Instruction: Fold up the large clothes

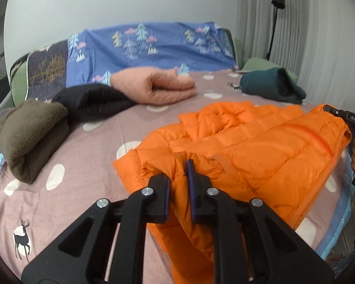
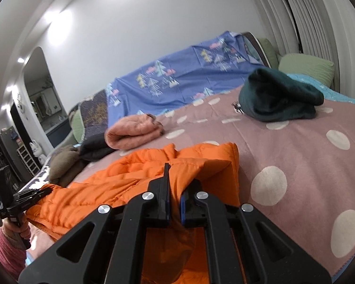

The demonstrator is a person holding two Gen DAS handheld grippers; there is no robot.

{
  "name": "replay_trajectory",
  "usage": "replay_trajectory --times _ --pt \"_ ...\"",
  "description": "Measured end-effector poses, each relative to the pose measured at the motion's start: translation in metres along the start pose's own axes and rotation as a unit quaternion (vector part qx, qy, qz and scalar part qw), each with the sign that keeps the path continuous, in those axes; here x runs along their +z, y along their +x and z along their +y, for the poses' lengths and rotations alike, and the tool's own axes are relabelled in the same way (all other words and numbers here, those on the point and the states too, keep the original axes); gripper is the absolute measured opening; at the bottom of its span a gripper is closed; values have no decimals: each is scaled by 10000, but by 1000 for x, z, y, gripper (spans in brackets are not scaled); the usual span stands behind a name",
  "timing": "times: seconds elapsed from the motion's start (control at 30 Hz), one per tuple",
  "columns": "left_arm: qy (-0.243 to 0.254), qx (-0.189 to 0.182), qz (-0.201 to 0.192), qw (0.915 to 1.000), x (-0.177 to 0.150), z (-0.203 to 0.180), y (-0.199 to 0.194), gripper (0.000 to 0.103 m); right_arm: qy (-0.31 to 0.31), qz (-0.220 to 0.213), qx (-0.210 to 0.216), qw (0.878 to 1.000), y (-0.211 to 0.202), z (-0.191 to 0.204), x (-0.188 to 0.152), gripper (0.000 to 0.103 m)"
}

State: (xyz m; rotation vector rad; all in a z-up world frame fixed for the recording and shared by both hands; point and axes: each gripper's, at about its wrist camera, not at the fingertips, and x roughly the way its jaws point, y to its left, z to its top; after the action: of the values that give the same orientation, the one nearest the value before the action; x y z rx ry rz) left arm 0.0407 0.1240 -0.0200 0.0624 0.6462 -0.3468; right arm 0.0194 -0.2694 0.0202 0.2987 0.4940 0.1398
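An orange puffer jacket [image 1: 248, 146] lies on the pink dotted bed cover [image 1: 87, 146], partly folded. My left gripper [image 1: 178, 168] is shut on the jacket's near left edge. My right gripper [image 2: 175, 179] is shut on the jacket's [image 2: 130, 177] near right edge, with fabric pinched between the blue pads. The right gripper also shows at the right edge of the left wrist view [image 1: 340, 116]. The left gripper shows at the left edge of the right wrist view [image 2: 39, 193].
Folded clothes lie on the bed: an olive fleece [image 1: 28, 137], a black garment [image 1: 92, 101], a peach quilted piece [image 1: 153, 85] and a dark teal one [image 1: 272, 85]. A blue tree-print sheet [image 1: 149, 45] covers the headboard. Curtains [image 1: 307, 35] and a lamp [image 1: 275, 23] stand at the right.
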Motion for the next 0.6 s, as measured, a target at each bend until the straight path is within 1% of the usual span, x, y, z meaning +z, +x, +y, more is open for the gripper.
replay_trajectory --times 0.1,0.23,0.33,0.43,0.47,0.5,0.53,0.57,0.6 --pt "-83 -46 140 9999 -4 7 23 18 -57 156 -273 9995 22 -5 -5 6" --pt "-254 -155 304 9991 -8 15 51 19 -78 310 -391 9987 40 -7 -13 7" --pt "-349 -205 324 9987 -10 18 56 19 -169 356 -487 9980 45 -4 -15 7" --pt "-314 -171 291 9989 -9 16 50 20 -178 343 -516 9979 40 -1 -14 10" --pt "-316 -142 258 9991 -8 16 45 24 -152 325 -517 9980 35 0 -12 14" --pt "-333 -117 214 9991 -8 17 39 30 -107 296 -513 9982 30 0 -11 22" --pt "-351 -107 176 9992 -7 17 35 32 -38 232 -488 9985 24 1 -9 27" --pt "-390 -101 97 9991 -7 18 26 39 16 173 -447 9989 20 1 -7 32" --pt "-417 -71 27 9991 -8 17 19 49 68 130 -395 9991 14 2 -6 35"
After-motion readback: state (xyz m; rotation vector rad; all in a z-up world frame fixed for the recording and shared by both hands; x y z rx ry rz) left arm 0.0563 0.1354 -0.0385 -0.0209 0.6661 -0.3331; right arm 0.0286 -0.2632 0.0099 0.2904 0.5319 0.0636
